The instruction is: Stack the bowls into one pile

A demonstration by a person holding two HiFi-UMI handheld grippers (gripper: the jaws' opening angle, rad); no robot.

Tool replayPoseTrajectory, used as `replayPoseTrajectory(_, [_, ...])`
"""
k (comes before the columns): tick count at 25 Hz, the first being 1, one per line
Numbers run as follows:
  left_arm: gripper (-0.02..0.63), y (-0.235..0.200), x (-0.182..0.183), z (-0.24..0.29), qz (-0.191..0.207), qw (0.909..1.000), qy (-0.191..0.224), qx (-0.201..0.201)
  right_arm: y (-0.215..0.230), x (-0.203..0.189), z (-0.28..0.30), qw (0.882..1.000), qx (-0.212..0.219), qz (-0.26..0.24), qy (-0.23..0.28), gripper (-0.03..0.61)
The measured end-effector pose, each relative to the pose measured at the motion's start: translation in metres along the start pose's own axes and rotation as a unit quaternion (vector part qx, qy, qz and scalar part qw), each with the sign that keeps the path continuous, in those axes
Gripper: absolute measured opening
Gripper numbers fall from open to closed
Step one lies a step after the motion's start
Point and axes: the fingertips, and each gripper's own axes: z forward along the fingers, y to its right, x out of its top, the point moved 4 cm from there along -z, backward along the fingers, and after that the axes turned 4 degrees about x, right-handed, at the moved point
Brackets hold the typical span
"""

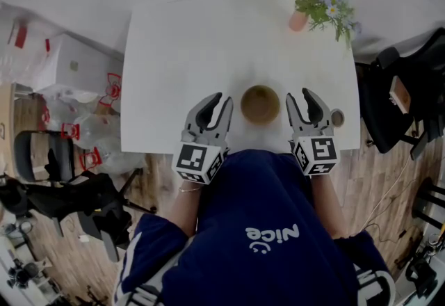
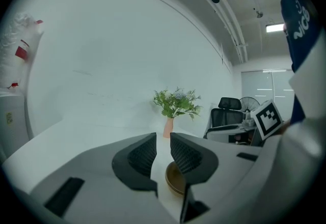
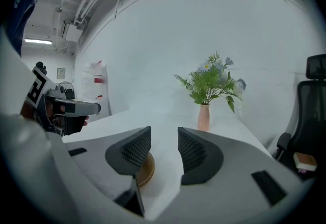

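White tabletop [image 1: 181, 40] fills the middle of the scene, bare apart from three things: a brown bowl [image 1: 260, 103] near the edge closest to the person, a small round cup-like object [image 1: 337, 117] at the right edge, and a pink vase of flowers [image 1: 299, 19] at the far right corner. The bowl sits between the two claws, touching neither. No other bowl is in sight, so it is probably the finished pile, though I cannot tell how many are nested in it. The left claw [image 1: 222, 98] hangs just to the bowl's left with its jaws a narrow gap apart and nothing between them. The right claw [image 1: 300, 94] hangs just to the bowl's right with its jaws spread wider, also empty. The bowl looks matte and rigid, perhaps wood or bamboo, so it is likely light and stiff and unlikely to break from a gentle set-down. Its curved wall may be slippery against the ribbed pads. The best hold is probably on the rim, one jaw inside and one outside, since the body looks too wide to span. The tabletop seems smooth enough for a nudged bowl to slide. Around it are a plain white wall, a wood floor [image 1: 375, 179], a dark office chair [image 1: 389, 103] on the right, and boxes and bags [image 1: 76, 68] on the left.
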Motion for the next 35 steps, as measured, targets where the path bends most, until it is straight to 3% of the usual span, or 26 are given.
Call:
replayPoseTrajectory(2, [0.082,0.0,0.002,-0.001,0.001,1.0,0.002,0.001,-0.001,0.002,-0.001,1.0,0.001,-0.002,0.004,0.175])
replayPoseTrajectory(7, [0.041,0.0,0.003,-0.006,0.0,1.0,0.003,0.007,-0.002,0.005,-0.005,1.0,-0.008,-0.001,0.013,0.063])
replayPoseTrajectory(12, [0.018,-0.006,0.004,-0.01,-0.01,0.9998,0.004,0.014,-0.004,0.006,-0.004,1.0,-0.001,0.005,0.01,0.023])
replayPoseTrajectory(16, [0.018,-0.009,0.004,-0.011,-0.025,0.9996,0.009,0.013,-0.008,0.007,-0.004,1.0,0.014,0.002,0.008,0.023])
replayPoseTrajectory(22, [0.017,-0.008,0.006,-0.009,-0.022,0.9997,0.007,0.009,-0.006,0.01,-0.002,1.0,0.003,-0.006,0.011,0.021])
replayPoseTrajectory(35, [0.017,-0.009,-0.003,-0.007,-0.024,0.9997,-0.007,0.006,-0.013,0.008,0.002,1.0,0.02,-0.023,-0.003,0.021])
